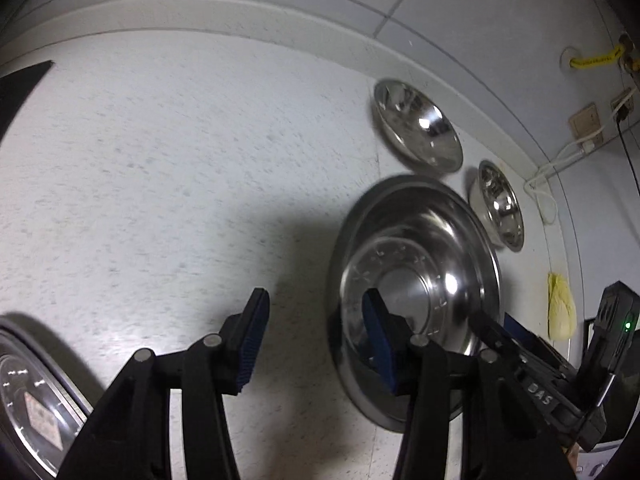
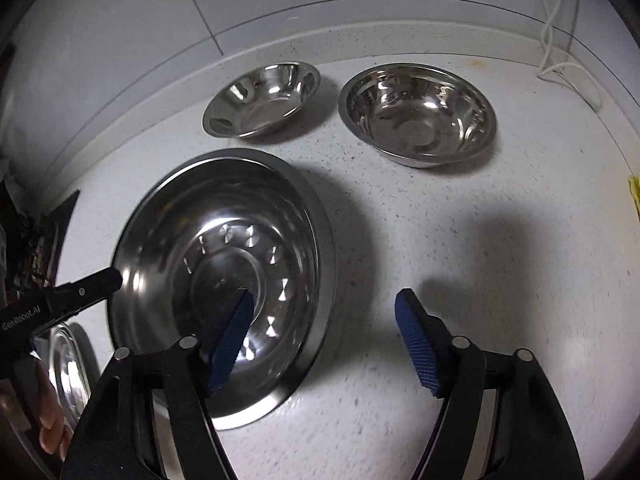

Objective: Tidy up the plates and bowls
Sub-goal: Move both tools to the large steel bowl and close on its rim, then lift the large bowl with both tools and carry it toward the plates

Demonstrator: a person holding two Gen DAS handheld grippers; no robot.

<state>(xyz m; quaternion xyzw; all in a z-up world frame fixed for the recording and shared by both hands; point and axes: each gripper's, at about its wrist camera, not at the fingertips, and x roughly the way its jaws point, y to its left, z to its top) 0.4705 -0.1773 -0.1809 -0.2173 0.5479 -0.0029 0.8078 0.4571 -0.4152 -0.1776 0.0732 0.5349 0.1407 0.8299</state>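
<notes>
Both grippers point steeply down at the speckled counter [image 2: 460,240], and both stand about half open with nothing between the pads. The left gripper [image 1: 316,340] straddles the big plate's left rim: its left finger [image 1: 252,344] hangs over bare counter, its right finger over the plate's well, not clearly touching. The right gripper [image 2: 324,340] mirrors it on the plate's other side, left finger [image 2: 232,340] over the well, right finger over counter. A hand [image 2: 50,428] grips the left tool at the lower left edge of the right wrist view.

The big plate [image 2: 224,280] is steel, empty, with a ring of stamped marks round its flat centre; a second rim shows beneath it, so it may sit on another plate. Behind it, near the backsplash, stand two empty steel bowls side by side: a small bowl [image 2: 262,100] and a wider bowl [image 2: 418,114]. Another steel dish [image 1: 32,400] lies at the left, bearing a sticker too blurred to read.

The left tool reads "GenRobot.AI"; the right tool shows "DAS". A yellow cloth [image 1: 560,308] hangs at the right.
</notes>
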